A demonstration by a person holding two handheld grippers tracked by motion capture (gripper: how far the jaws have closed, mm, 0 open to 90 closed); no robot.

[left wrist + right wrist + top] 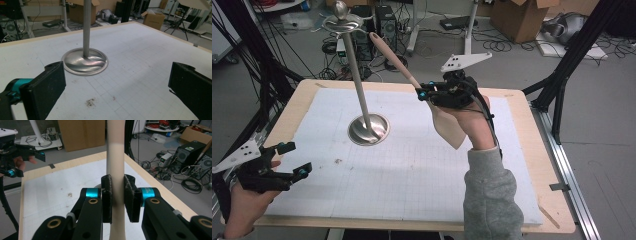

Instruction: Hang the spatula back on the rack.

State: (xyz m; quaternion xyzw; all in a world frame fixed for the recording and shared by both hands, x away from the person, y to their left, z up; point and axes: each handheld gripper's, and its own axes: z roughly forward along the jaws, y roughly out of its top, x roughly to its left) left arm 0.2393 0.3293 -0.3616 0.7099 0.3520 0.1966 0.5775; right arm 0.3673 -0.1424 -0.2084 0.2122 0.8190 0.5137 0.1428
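A beige spatula (395,56) is held up in the air, its thin handle pointing up and left toward the top of a metal stand (355,70), its wide blade (450,126) hanging in front of the person's hand. My right gripper (424,94) is shut on the handle; in the right gripper view the black pads (108,197) clamp the spatula (115,145) from both sides. The stand has a round base (368,129) on the white mat and hooks at its top (342,21). My left gripper (296,159) stands open and empty at the mat's near left corner, the stand's base (85,61) ahead of its jaws.
A white gridded mat (412,170) covers most of the wooden table (543,150). Small dark crumbs (90,101) lie on the mat in front of the left gripper. Computers, cables and cardboard boxes (522,17) stand on the floor beyond the table.
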